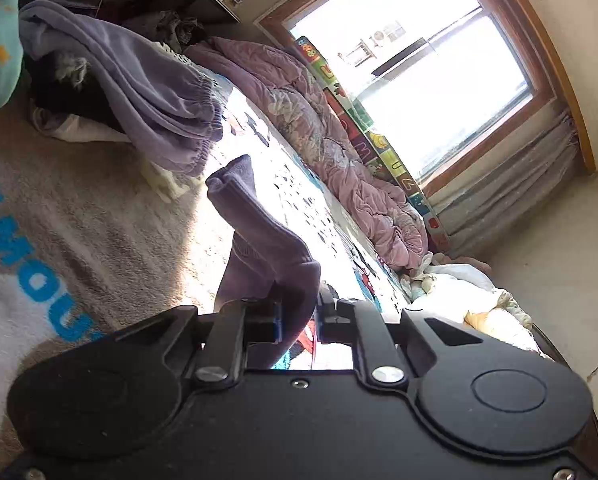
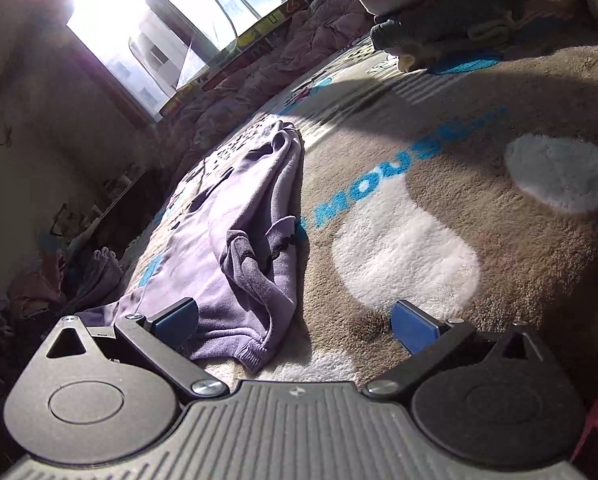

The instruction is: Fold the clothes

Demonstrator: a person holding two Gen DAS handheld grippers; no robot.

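Note:
In the left wrist view, my left gripper (image 1: 297, 317) is shut on a purple sleeve (image 1: 267, 240). The sleeve stands up out of the jaws, with its ribbed cuff (image 1: 223, 180) at the free end. In the right wrist view, a purple sweatshirt (image 2: 243, 232) lies crumpled lengthwise on the brown fleece blanket (image 2: 479, 240). Its ribbed hem (image 2: 255, 356) is nearest me. My right gripper (image 2: 295, 324) hangs wide open just above the blanket. Its left blue pad (image 2: 175, 320) is over the sweatshirt's lower edge and its right pad (image 2: 415, 326) is over bare blanket. Nothing is pinched.
Another purple garment (image 1: 147, 92) with an elastic edge drapes over a clothes heap at the upper left. A pink quilt (image 1: 331, 152) lies bunched along the window (image 1: 419, 80). Folded clothes (image 2: 443, 20) are stacked at the blanket's far right. Shelves and clutter (image 2: 79, 240) line the left.

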